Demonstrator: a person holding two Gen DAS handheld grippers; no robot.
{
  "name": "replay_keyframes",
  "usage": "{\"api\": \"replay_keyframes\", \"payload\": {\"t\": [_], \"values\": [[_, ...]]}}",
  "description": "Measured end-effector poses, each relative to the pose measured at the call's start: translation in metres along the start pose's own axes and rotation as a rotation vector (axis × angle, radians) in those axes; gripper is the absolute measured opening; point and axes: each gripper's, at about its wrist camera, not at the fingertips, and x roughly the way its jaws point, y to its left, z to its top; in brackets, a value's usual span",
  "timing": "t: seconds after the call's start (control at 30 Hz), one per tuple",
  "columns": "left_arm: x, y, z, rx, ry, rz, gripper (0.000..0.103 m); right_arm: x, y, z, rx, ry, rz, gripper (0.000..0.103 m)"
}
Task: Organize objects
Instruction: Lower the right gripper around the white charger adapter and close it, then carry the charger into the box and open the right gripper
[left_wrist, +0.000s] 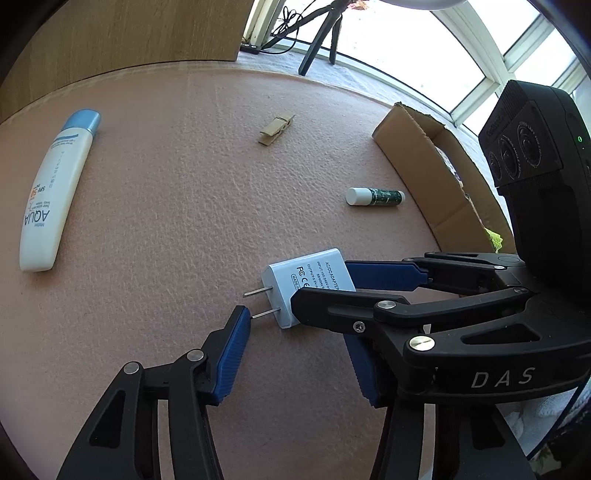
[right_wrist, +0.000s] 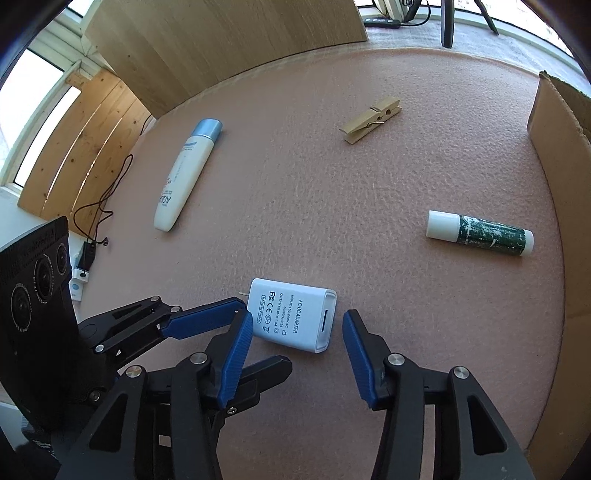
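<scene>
- The white AC adapter (right_wrist: 293, 319) lies flat on the pink mat (right_wrist: 332, 184), at 6 o'clock from the clothespin (right_wrist: 370, 120).
- Right gripper (right_wrist: 295, 354) straddles it, pads apart, gripping nothing.
- Left gripper (left_wrist: 299, 354): can't tell if it's gripping.
- I reckon it's light, rigid, slick; pinch the flat sides, avoid the prongs (left_wrist: 258, 302).

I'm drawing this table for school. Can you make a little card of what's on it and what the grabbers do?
adapter: white, flat, nearest
bottle: white, blue cap, far left
clothespin: wooden, at back
tube: green, white cap, near box
box: cardboard, right edge
right gripper: jaws open, either side of adapter
left gripper: jaws open, by adapter's prongs
</scene>
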Motion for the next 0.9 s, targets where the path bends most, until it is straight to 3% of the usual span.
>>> {"api": "replay_keyframes", "payload": {"t": [0.5,0.9], "values": [[-0.013,-0.021,0.0,0.014,-0.026,-0.002,0.05,-0.026,-0.004,-0.006,0.003,-0.049,0.001,0.04],[-0.024,-0.104,0.025,0.139,-0.09,-0.046,0.05,-0.107,-0.043,-0.016,0.044,-0.178,-0.041,0.04]]}}
